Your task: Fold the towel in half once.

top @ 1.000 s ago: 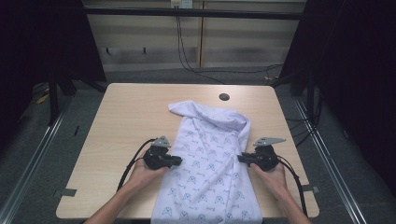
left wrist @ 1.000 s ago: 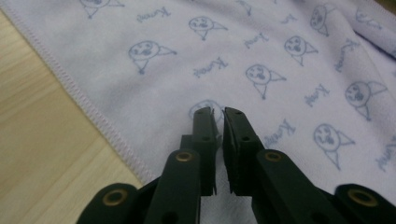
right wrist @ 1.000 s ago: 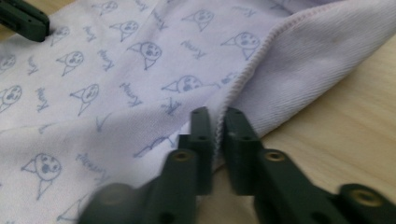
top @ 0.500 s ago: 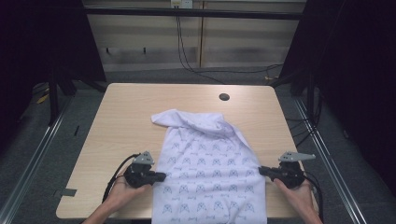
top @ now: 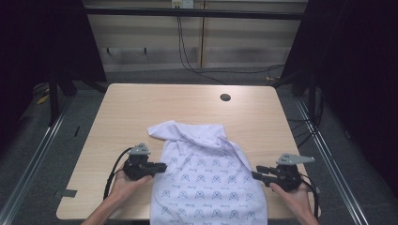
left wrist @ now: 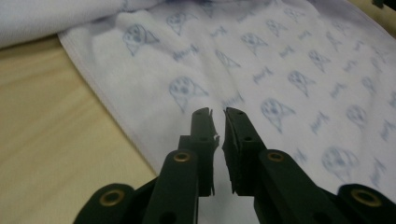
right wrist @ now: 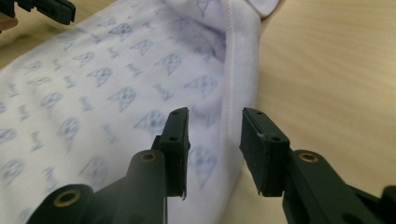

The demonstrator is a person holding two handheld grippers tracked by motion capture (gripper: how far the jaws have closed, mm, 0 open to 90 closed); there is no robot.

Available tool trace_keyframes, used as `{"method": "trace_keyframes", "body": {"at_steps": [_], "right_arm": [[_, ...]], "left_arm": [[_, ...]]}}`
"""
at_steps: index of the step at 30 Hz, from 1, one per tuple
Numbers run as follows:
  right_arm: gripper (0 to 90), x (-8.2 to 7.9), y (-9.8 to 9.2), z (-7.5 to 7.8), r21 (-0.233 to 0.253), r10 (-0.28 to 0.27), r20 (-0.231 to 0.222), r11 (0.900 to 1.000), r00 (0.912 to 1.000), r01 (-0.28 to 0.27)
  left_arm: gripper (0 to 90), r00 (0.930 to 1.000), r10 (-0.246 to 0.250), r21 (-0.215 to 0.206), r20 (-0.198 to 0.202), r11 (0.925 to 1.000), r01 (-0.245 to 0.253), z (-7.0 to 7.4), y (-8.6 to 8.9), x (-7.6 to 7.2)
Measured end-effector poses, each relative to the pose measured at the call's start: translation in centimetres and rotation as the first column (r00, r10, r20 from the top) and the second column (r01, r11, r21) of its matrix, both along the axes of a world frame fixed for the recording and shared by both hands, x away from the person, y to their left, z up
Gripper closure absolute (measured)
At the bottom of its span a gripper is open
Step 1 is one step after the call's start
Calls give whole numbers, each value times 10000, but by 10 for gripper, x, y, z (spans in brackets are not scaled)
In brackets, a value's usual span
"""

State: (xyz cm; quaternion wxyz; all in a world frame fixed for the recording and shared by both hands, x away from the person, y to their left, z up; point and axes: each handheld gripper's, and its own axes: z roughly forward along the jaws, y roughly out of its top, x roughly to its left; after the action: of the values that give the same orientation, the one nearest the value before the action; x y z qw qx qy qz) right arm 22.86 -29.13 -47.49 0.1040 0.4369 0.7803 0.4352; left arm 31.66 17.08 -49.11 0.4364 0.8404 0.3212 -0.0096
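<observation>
A white cloth (top: 206,180) printed with small blue figures lies flat on the wooden table (top: 141,108), its near end hanging over the front edge and its far end bunched. My left gripper (top: 162,166) lies at the cloth's left hem. In the left gripper view the cloth (left wrist: 280,70) lies under the left gripper (left wrist: 217,112), whose jaws stand a narrow gap apart with nothing between them. My right gripper (top: 256,172) is at the cloth's right hem. It (right wrist: 215,114) is wide open over the stitched edge of the cloth (right wrist: 93,93).
A small dark round hole (top: 225,97) sits near the table's far edge. Bare wood stretches left, right and beyond the cloth. Black frame posts and cables stand behind the table. The left gripper's tip (right wrist: 46,9) is at the top left of the right gripper view.
Both grippers drew the cloth toward the front edge and spread it flatter. Their jaws, earlier clamped on its side hems, have since parted and let go.
</observation>
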Motion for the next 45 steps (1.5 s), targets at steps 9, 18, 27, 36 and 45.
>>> {"method": "trace_keyframes", "body": {"at_steps": [9, 18, 27, 36, 45], "right_arm": [[517, 71, 40, 1, -195, 112, 479, 9998, 9988, -103], [794, 104, 70, -11, -195, 471, 281, 9987, 9985, -466], [856, 39, 45, -4, -889, 905, -130, 9919, 9958, -913], [734, -31, 11, -9, -947, 1058, -733, 9891, 9917, -1126], [606, 6, 11, 13, -10, 527, 363, 9986, 9980, -527]], "left_arm": [[884, 9960, -879, 909, 173, 9921, 860, -11, -36, 10], [900, 9958, -919, 741, 57, 9931, 912, -13, -32, 8], [900, 9842, -1468, 481, -988, 9872, 1521, -11, -18, -16], [822, 9628, -2513, 351, -997, 9661, 2558, -1, -18, -54], [815, 9989, -434, -261, -188, 9987, 430, 7, 17, -6]]}}
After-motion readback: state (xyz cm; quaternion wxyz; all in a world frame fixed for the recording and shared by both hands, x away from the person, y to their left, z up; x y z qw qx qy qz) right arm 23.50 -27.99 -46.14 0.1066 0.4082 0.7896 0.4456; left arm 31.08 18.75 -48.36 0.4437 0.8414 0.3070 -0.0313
